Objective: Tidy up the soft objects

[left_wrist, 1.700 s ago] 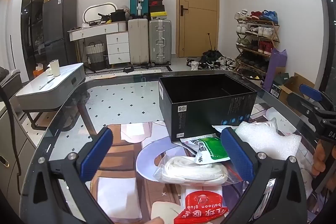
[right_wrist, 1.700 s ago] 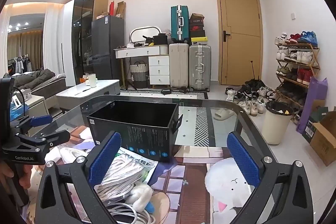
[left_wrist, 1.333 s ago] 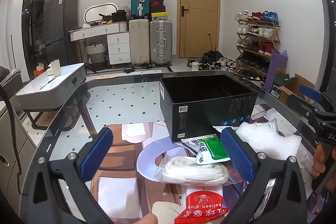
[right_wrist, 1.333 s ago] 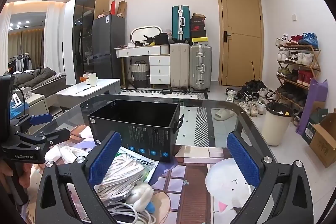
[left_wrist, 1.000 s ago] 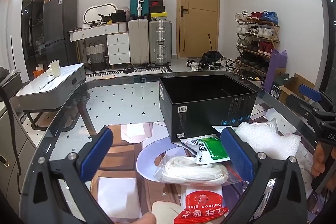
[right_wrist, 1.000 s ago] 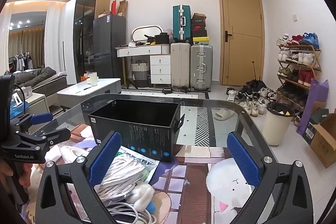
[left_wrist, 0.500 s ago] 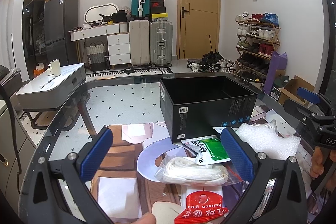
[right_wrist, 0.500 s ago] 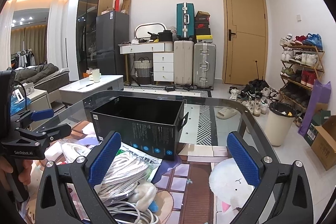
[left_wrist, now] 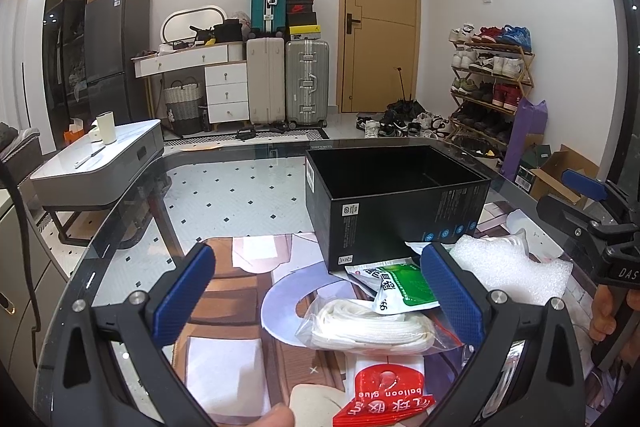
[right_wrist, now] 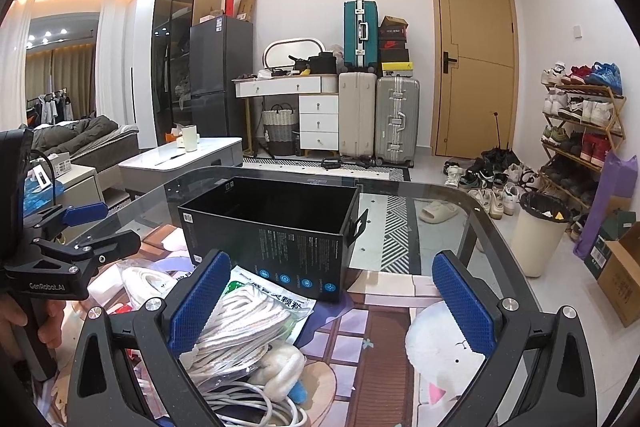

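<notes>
An open black box point(left_wrist: 396, 203) point(right_wrist: 272, 227) stands empty on the glass table. In front of it lies a heap of soft things: a clear bag of white cord point(left_wrist: 372, 327), a green-and-white packet point(left_wrist: 404, 283), a white foam sheet point(left_wrist: 516, 267), a red balloon-glue packet point(left_wrist: 384, 403). In the right wrist view a bundle of white rope point(right_wrist: 236, 327), a plush piece point(right_wrist: 284, 371) and white cable point(right_wrist: 256, 407) sit low. My left gripper point(left_wrist: 320, 299) point(right_wrist: 86, 227) hangs open above the bag of cord. My right gripper point(right_wrist: 332, 303) point(left_wrist: 576, 193) is open too, over the mat.
A printed cartoon mat point(right_wrist: 376, 339) covers the near part of the glass table point(left_wrist: 240, 163). The table's curved rim runs behind the box. Beyond it are a white bin point(right_wrist: 536, 239), a shoe rack point(right_wrist: 580, 131), suitcases point(left_wrist: 288, 83) and a low grey table point(left_wrist: 96, 167).
Both cameras have drifted slightly, and the right view has shifted a little so the box sits more to the right. Both grippers stay open and nothing on the table has moved.
</notes>
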{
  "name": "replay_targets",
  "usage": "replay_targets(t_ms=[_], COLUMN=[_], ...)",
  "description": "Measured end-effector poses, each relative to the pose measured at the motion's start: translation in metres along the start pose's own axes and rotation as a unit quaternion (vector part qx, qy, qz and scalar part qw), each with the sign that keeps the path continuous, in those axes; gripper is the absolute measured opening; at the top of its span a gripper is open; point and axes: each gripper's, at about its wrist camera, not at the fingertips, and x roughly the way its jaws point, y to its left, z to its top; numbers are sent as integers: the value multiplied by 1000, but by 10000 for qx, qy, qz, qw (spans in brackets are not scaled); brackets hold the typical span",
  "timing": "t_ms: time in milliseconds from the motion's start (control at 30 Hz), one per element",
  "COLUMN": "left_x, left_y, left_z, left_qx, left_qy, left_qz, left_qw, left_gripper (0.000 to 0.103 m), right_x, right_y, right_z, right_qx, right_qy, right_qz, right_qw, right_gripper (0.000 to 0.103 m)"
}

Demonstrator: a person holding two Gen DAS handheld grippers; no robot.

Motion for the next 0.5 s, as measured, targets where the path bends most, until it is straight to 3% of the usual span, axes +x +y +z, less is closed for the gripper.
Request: replay_targets(t_ms=[500], left_x=[0], left_y=[1], left_z=[0], left_qx=[-8], left_qy=[-4], left_qz=[-3], left_qw=[10000], left_gripper=[103], right_x=[2], right_y=[3], right_z=[-2], right_qx=[-47], right_qy=[-2], right_qz=[24], right_qw=[10000], right_gripper=[103])
